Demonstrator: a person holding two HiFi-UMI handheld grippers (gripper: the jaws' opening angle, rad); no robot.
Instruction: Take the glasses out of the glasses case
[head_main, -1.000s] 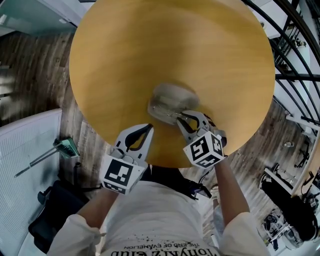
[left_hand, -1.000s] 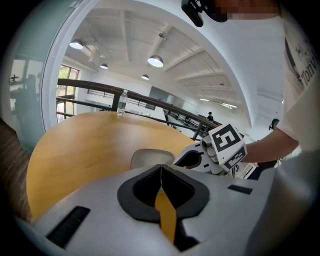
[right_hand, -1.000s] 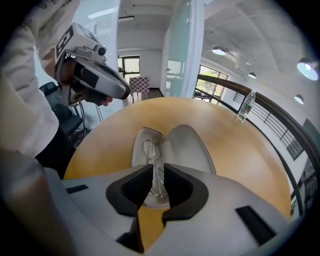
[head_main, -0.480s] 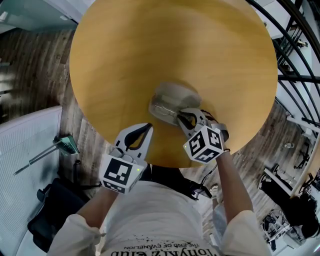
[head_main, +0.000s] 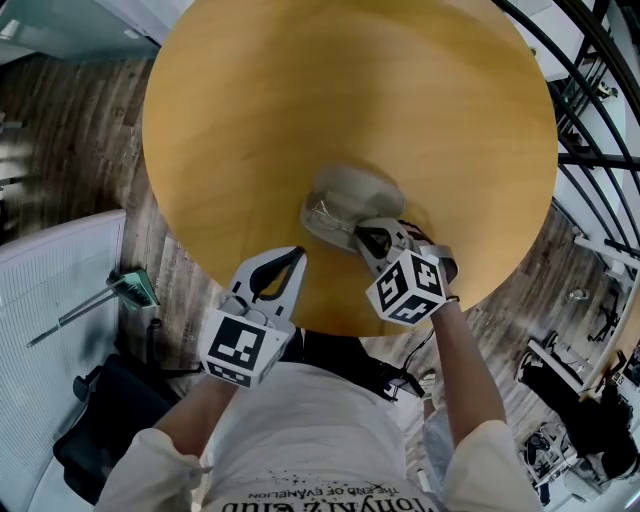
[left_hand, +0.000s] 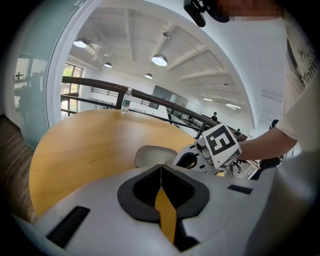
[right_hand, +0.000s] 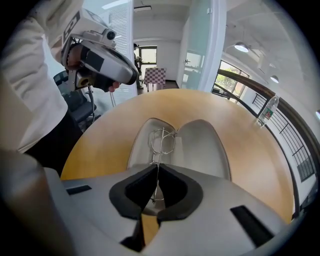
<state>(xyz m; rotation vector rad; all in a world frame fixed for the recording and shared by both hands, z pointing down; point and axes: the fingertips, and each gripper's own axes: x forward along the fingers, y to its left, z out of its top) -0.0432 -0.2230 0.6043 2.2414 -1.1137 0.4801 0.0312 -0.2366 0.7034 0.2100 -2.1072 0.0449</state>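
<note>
Grasp step: my right gripper (right_hand: 156, 171) is pinched tight on the glasses (right_hand: 161, 141), which lie in the open case (right_hand: 202, 145) at twelve o'clock; left gripper (left_hand: 160, 172) closed, empty; next, I reckon, a gentle lift clear

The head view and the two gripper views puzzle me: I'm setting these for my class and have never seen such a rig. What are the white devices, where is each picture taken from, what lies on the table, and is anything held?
There is no robot here: a person holds a hand-operated claw in each hand. The head view comes from a camera on the person's head, looking steeply down. Each gripper view comes from a camera riding on one claw, looking along its two jaws. On the round wooden table lies an open grey glasses case with wire-framed glasses in it. The right claw is shut on the thin frame of the glasses, which are not yet lifted out. The left claw is shut on nothing and hovers at the table's near edge.
</note>
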